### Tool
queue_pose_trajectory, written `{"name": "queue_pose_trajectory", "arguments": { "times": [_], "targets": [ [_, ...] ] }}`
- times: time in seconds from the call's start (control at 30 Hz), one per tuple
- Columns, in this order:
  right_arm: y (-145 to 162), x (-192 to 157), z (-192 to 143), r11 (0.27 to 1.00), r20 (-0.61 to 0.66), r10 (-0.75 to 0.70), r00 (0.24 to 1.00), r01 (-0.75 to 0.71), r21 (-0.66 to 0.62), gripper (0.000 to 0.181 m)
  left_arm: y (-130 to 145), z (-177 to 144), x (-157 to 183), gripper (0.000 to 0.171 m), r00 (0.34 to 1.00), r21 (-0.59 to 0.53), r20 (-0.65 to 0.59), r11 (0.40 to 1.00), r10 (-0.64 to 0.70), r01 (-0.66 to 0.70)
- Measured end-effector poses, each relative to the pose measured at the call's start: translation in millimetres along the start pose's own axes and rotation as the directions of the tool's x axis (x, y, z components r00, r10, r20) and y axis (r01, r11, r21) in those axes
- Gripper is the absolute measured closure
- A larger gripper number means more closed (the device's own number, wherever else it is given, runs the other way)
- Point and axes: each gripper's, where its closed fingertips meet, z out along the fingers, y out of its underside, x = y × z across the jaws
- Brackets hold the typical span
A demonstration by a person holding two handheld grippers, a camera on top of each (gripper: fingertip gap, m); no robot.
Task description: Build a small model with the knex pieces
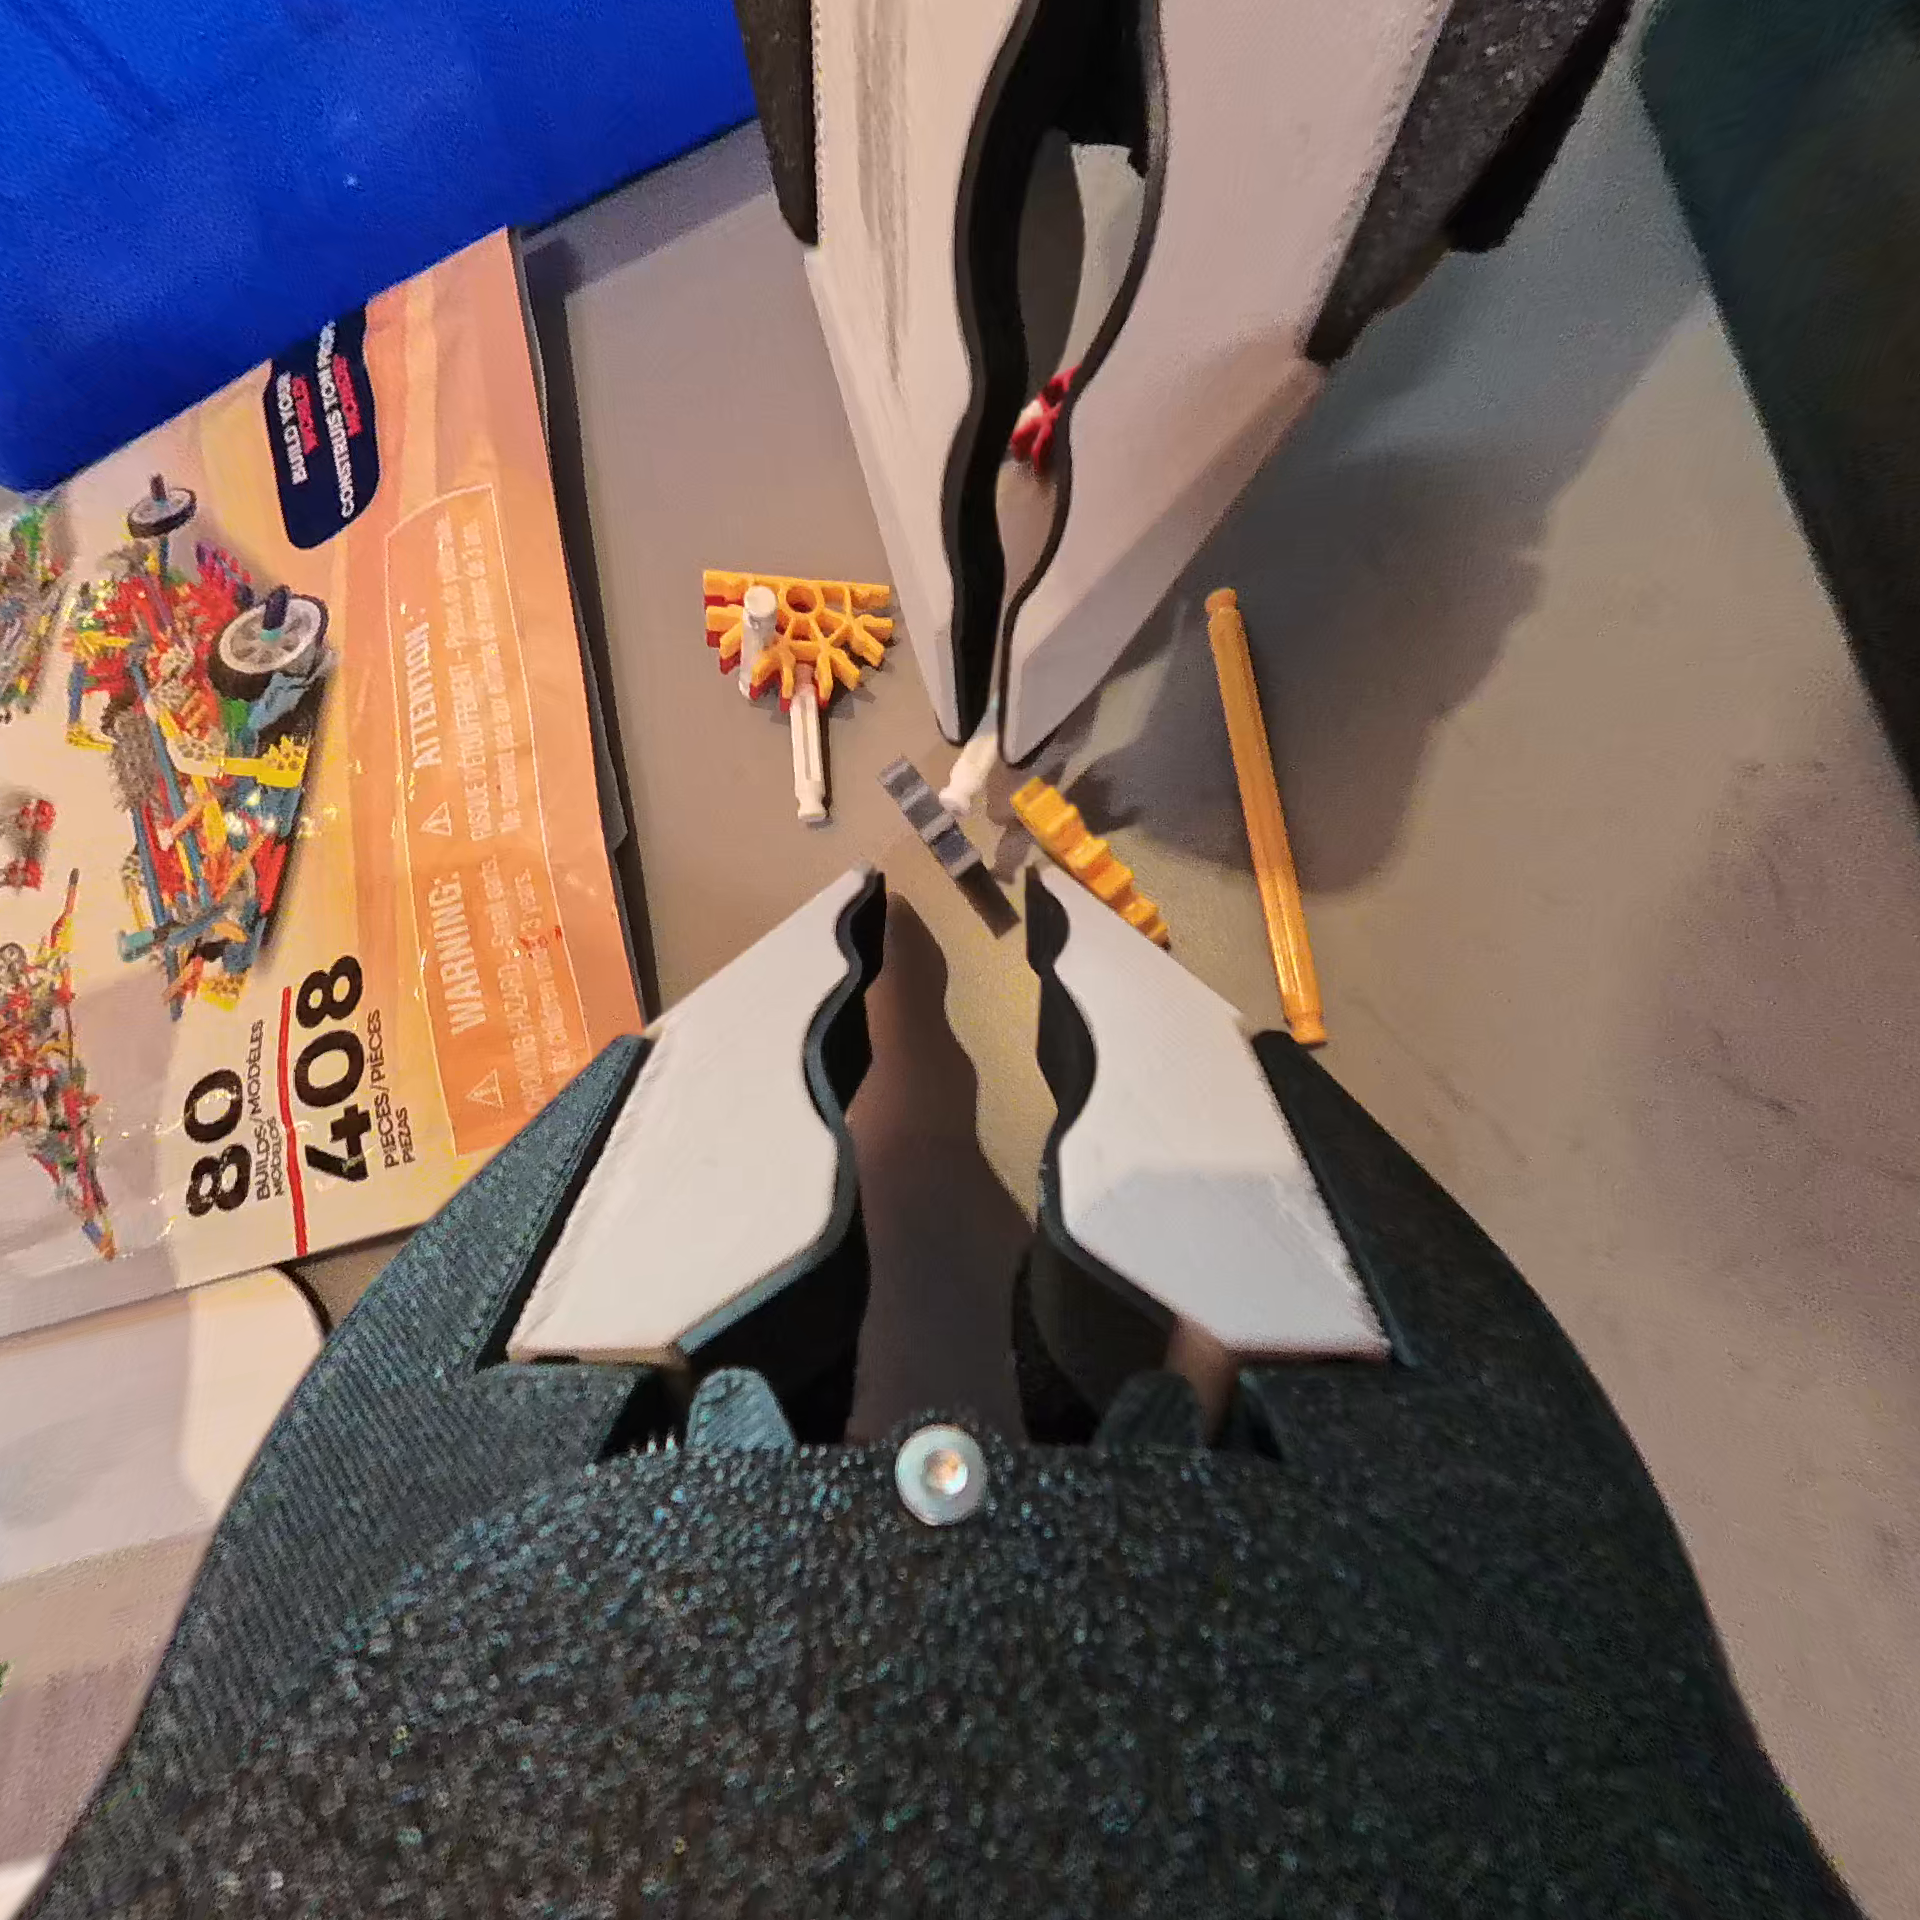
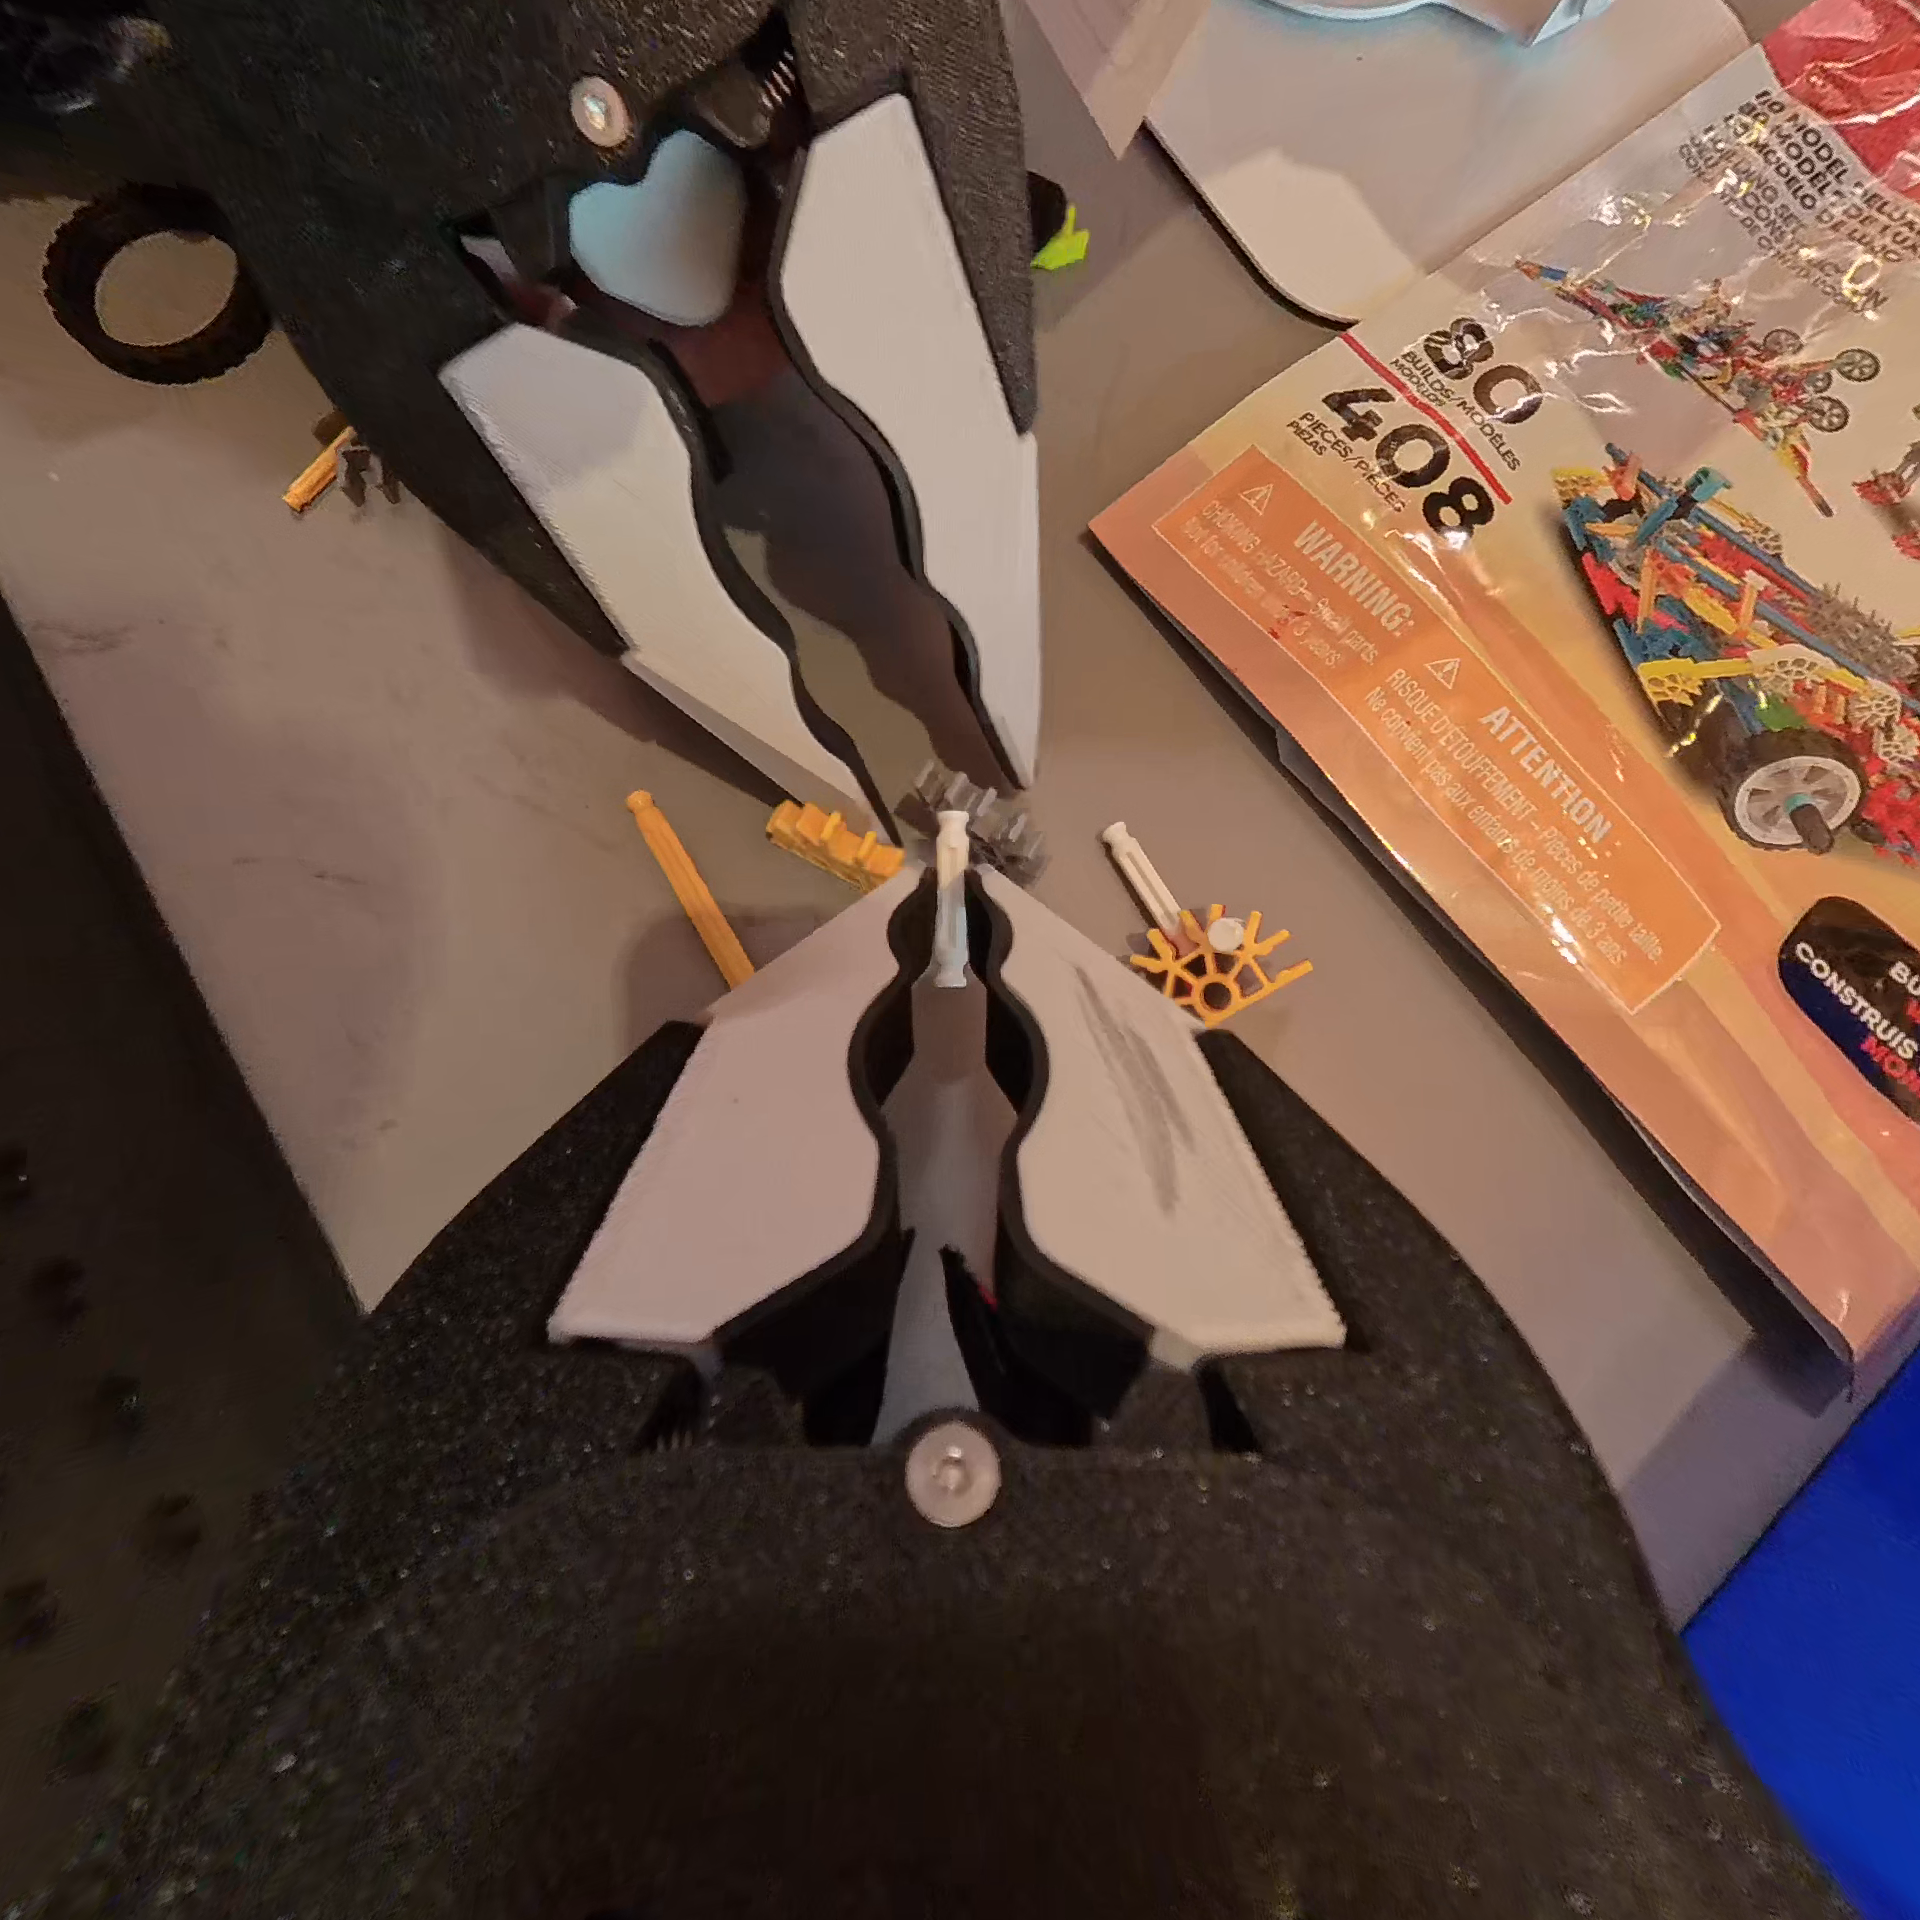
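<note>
My right gripper (image 2: 952,885) is shut on a short white rod (image 2: 951,909) that sticks out past its tips. The rod's end meets a grey toothed connector (image 2: 977,821) on the grey table. My left gripper (image 1: 954,888) is open, and the grey connector (image 1: 940,831) sits just ahead of and partly between its tips. In the left wrist view the right gripper (image 1: 979,736) comes down from the top, with the white rod (image 1: 964,777) at its tips and a red piece (image 1: 1044,421) deeper between its fingers. The left gripper (image 2: 961,805) faces mine in the right wrist view.
Close by lie an orange toothed piece (image 1: 1086,873), a long yellow rod (image 1: 1262,821) and a yellow fan connector with white rods (image 1: 800,634). A printed building-set packet (image 2: 1507,675) lies beside them, with blue cloth (image 1: 312,156) beyond. A black tyre (image 2: 145,296) lies farther off. My two grippers' fingertips are within a few centimetres of each other.
</note>
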Motion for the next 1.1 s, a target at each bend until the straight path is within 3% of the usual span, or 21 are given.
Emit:
{"name": "queue_pose_trajectory", "arguments": {
  "times": [0.53,0.67,0.77,0.83,1.1],
  "targets": [
    [10,8,-4,1.0,-0.011,0.004,1.0,-0.004,-0.011,0.177,-15,-9,6,0.158,0.999,0.075,-0.033,0.996,-0.037,0.04],
    [10,7,-7,1.0,-0.011,-0.004,1.0,0.004,-0.01,0.177,-13,-7,-3,0.143,1.0,0.08,0.011,0.996,-0.029,0.028],
    [10,7,-8,1.0,-0.008,-0.008,1.0,0.008,-0.01,0.177,-8,-2,-8,0.132,0.999,0.053,0.04,0.998,0.013,-0.015],
    [11,7,-8,1.0,-0.006,-0.005,1.0,0.005,-0.011,0.177,0,2,-8,0.141,1.0,0.004,0.027,1.0,0.012,-0.012],
    [14,9,-4,1.0,-0.011,0.006,1.0,-0.006,-0.017,0.177,6,1,-23,0.147,0.994,-0.072,0.112,0.997,-0.008,0.016]
  ]
}}
